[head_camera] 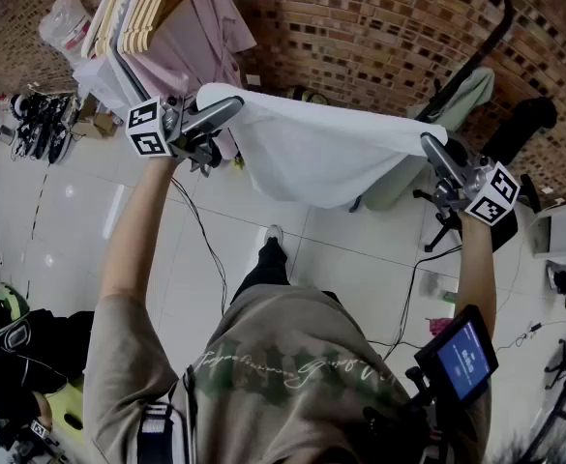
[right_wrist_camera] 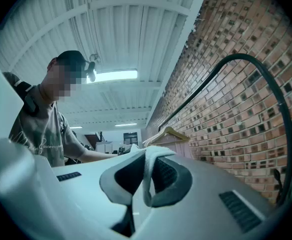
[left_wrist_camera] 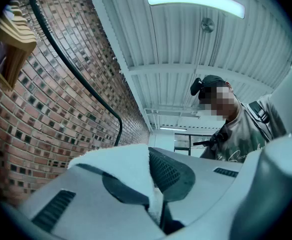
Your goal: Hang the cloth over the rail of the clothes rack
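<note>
The person holds a white cloth (head_camera: 312,153) up in the air, stretched between the two hand-held grippers, above the tiled floor (head_camera: 360,259) and in front of the brick wall (head_camera: 360,17). The left hand-held gripper (head_camera: 226,110) is closed on the cloth's left top corner; its own view shows the fabric pinched between the pads. The right hand-held gripper (head_camera: 430,147) is closed on the right top corner, with a fold of cloth squeezed between its jaws. Between them the top edge runs nearly straight, and the rest hangs down in a shallow curve. The black rail (head_camera: 481,51) of the clothes rack rises behind the cloth's right end; I cannot tell whether the two touch. Wooden hangers (head_camera: 133,8) with pale garments (head_camera: 200,42) hang beyond the left hand-held gripper.
</note>
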